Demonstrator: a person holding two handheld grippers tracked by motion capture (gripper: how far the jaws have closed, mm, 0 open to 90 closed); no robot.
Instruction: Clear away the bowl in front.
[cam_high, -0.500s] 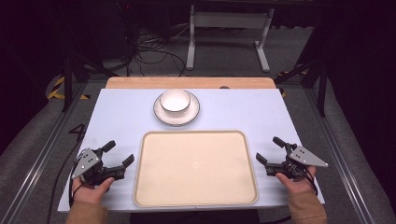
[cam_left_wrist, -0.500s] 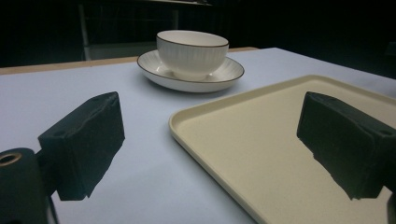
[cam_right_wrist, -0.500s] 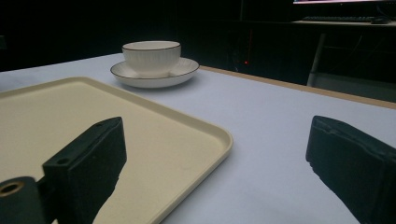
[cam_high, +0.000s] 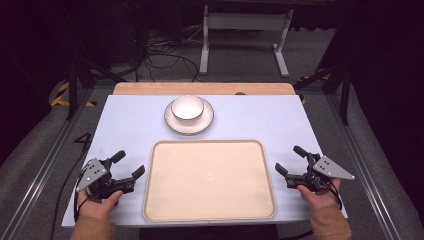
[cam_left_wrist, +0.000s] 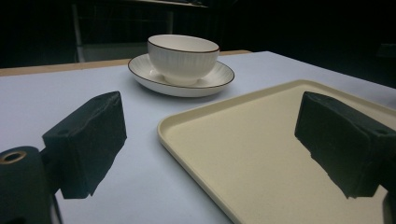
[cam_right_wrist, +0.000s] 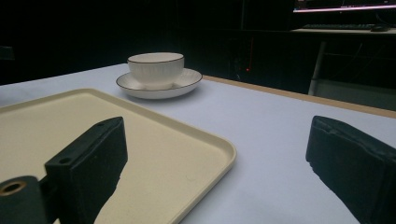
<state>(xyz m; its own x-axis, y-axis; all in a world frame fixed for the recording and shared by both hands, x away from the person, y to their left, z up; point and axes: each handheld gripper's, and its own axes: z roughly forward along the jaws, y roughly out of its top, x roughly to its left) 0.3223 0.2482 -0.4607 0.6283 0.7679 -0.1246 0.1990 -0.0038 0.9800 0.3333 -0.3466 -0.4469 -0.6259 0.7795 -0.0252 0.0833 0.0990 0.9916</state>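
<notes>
The left tongs (cam_high: 129, 165) and right tongs (cam_high: 288, 160) both rest released on the pale tabletop (cam_high: 130, 125), jaws spread wide and gripping nothing. Between them lies a cream tray (cam_high: 209, 180), its edges just beside each pair. Beyond the tray's far edge, a white bowl (cam_high: 188, 107) sits on a saucer (cam_high: 172, 122).

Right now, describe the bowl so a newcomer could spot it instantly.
Start at the big cream tray in the middle of the pale blue table. Just beyond its far edge sits a white saucer, and the bowl stands on it. It is white, ribbed outside, with a thin dark rim, and the tallest thing there.
</notes>
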